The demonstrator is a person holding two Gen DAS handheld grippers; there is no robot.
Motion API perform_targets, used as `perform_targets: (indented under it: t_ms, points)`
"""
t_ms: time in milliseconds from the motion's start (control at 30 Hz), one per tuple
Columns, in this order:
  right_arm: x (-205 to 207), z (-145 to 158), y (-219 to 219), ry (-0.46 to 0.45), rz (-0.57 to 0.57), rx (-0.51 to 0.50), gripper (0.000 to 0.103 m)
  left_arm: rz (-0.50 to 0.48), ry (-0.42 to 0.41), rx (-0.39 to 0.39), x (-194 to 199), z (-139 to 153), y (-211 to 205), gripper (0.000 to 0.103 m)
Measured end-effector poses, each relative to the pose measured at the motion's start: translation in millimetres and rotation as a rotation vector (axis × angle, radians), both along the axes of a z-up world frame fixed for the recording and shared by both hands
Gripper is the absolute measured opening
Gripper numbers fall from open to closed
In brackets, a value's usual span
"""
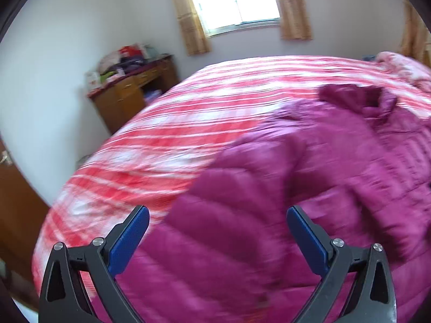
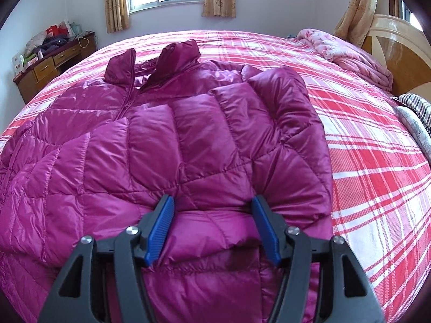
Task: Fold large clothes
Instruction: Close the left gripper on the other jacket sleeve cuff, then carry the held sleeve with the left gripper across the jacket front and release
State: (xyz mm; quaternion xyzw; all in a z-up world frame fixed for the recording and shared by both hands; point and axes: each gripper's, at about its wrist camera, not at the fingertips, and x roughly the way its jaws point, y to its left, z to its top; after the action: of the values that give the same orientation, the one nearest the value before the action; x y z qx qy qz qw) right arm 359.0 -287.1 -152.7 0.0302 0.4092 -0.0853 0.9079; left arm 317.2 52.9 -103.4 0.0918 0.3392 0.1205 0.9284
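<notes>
A magenta quilted puffer jacket (image 2: 167, 140) lies front up on the bed, collar toward the window. Its right sleeve (image 2: 282, 102) is folded across the body. My right gripper (image 2: 212, 202) is open just above the jacket's lower part, jaws on either side of a quilted panel, holding nothing. In the left wrist view the jacket (image 1: 309, 167) is blurred, with its left sleeve (image 1: 229, 215) running between the jaws of my left gripper (image 1: 218, 212), which is wide open over it and empty.
The bed has a red and white plaid cover (image 2: 377, 167). A pink blanket (image 2: 347, 53) and a striped pillow (image 2: 414, 107) lie by the wooden headboard (image 2: 398, 53). A cluttered wooden desk (image 2: 51, 64) stands at the wall left of the window.
</notes>
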Motion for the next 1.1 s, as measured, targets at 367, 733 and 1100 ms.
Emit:
perform_targets:
  t_ms: [367,733,1100]
  points:
    - [-1.5,0.0,-2.3,-0.012,0.008,0.02,0.069,0.278,0.085,-0.138,-59.9,-27.2,148.1,0.102]
    - [-4.7,1.2,-4.2,-0.021,0.004,0.024,0.072,0.142,0.111,-0.236,-83.3,-43.4,124.8,0.026]
    - [-2.8,2.9,-4.0,-0.01,0.015,0.014,0.074,0.184,-0.042,-0.069,-54.7,19.4,155.1,0.017]
